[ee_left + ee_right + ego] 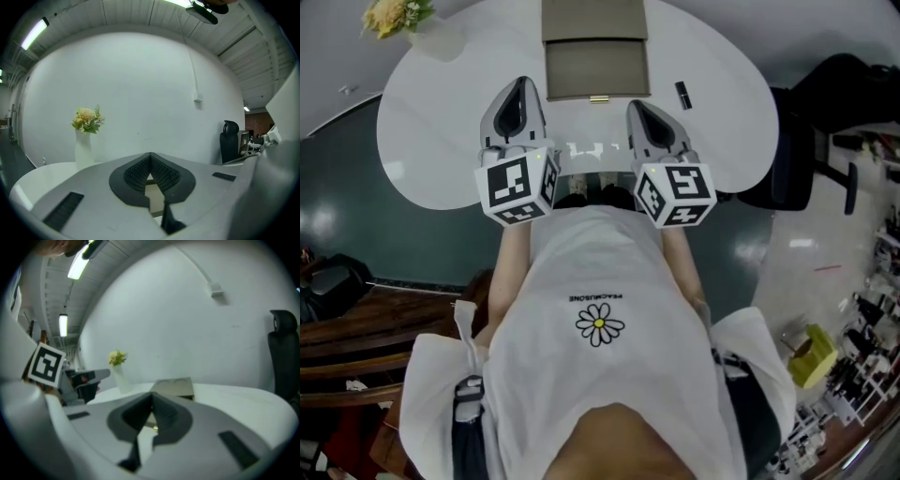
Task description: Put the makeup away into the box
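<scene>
The left claw (150, 155) is pressed together, its two ribbed pads meet at the tip and nothing is between them. The right claw (152, 396) is also pressed together and empty. Both hang over the near edge of the white table (441, 150), side by side and pointing to the box (596, 70) at the far middle.

The only makeup I can see is a small dark stick (682, 95). It lies on the table near the box, at its right side, and well apart from both claws.

The first risk is the stick itself. It is slim and probably round, so a claw that comes down on it unopened, or that closes off its middle, can push it away and let it roll to the table edge. The right claw is the nearer one and must spread before it arrives.

The second risk is the box. It has a gold clasp (599, 98) at the front and its top looks flat from the right gripper view, so the lid is perhaps closed; I cannot tell for sure. If it is closed, a hard pull at the clasp can drag the whole box.
</scene>
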`<action>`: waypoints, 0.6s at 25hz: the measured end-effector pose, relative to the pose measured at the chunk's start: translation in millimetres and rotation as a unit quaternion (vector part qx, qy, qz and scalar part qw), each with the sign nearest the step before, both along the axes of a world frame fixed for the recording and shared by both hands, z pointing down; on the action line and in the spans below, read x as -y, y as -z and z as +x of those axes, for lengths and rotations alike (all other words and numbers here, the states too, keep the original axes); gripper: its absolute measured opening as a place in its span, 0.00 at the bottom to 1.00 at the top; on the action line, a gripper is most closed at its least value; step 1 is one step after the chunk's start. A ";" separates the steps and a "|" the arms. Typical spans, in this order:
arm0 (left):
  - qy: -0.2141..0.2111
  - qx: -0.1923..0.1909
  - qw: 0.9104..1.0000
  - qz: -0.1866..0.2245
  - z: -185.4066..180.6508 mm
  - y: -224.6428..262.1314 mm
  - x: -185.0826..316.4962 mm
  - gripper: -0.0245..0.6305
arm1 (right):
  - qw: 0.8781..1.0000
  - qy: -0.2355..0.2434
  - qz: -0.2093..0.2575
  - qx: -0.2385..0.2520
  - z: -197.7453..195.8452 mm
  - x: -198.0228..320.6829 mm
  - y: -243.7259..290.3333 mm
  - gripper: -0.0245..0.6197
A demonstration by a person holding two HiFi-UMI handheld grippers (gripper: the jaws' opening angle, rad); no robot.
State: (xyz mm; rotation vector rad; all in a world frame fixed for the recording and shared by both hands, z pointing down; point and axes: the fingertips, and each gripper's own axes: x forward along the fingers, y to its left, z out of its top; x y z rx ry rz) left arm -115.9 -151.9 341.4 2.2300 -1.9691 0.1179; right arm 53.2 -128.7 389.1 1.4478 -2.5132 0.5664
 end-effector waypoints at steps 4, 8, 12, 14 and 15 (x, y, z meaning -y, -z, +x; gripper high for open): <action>-0.010 0.011 1.000 -0.001 11.8 -5.3 0.9 0.07 | 1.000 -0.003 -0.010 0.027 0.9 4.4 -3.8 0.08; -0.007 0.015 1.000 -0.006 9.9 -10.1 7.7 0.07 | 1.000 0.014 -0.011 0.010 -1.0 9.1 -5.2 0.08; 0.002 0.007 1.000 -0.009 5.8 -13.3 13.5 0.07 | 0.999 0.020 -0.012 -0.032 5.3 10.6 -14.4 0.08; 0.001 0.014 1.000 -0.008 7.7 -13.9 16.2 0.07 | 0.999 0.023 -0.004 -0.045 10.0 12.0 -15.3 0.08; 0.000 0.019 1.000 -0.007 8.2 -14.0 17.7 0.07 | 0.998 0.022 0.000 -0.053 13.3 13.7 -15.2 0.08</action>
